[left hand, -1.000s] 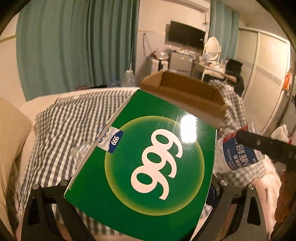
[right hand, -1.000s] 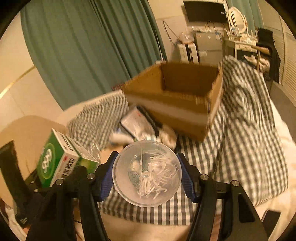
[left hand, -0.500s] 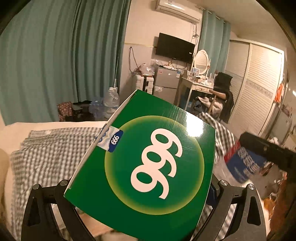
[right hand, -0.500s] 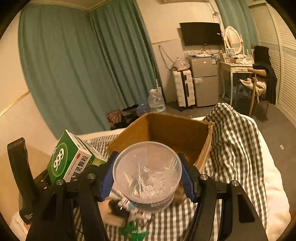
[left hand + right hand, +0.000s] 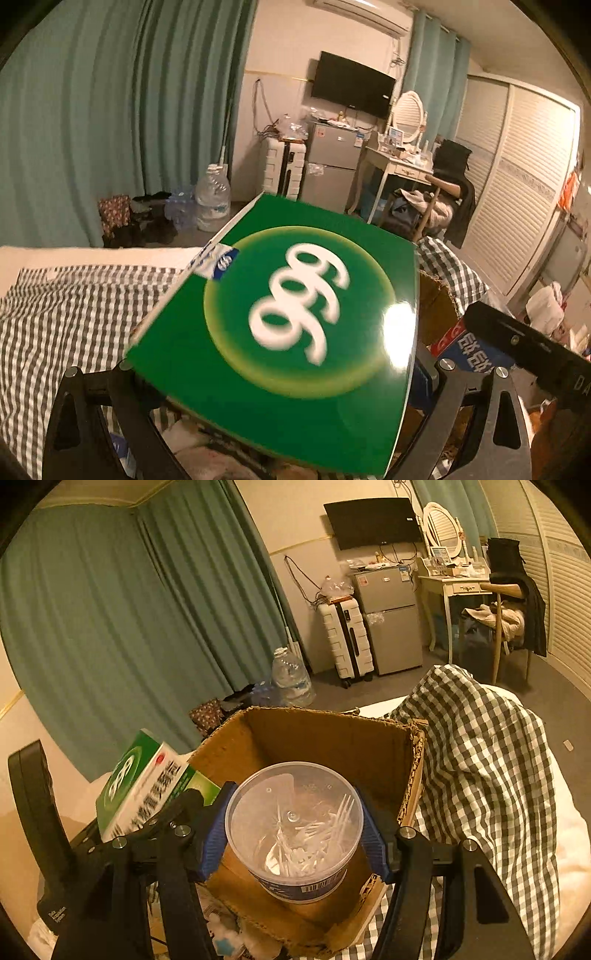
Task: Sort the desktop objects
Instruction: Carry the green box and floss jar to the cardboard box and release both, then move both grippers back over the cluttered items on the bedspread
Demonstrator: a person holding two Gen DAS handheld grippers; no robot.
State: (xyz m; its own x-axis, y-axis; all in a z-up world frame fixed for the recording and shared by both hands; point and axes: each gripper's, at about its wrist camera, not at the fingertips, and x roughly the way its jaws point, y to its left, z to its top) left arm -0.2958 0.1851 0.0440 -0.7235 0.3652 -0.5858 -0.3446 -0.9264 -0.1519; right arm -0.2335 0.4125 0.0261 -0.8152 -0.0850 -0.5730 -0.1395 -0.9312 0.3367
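Two hand-held grippers each clamp something. The right hand-held gripper (image 5: 294, 834) pinches a clear round plastic tub of white cotton swabs (image 5: 294, 829) between its blue pads, above an open brown cardboard box (image 5: 332, 738). The left hand-held gripper (image 5: 280, 373) grips a flat green carton printed with white digits (image 5: 291, 314). Beyond lies a grey-and-white checked blanket (image 5: 491, 760) on the bed.

Tub (image 5: 293, 830) above box (image 5: 332, 746) (carton (image 5: 144, 786) left)
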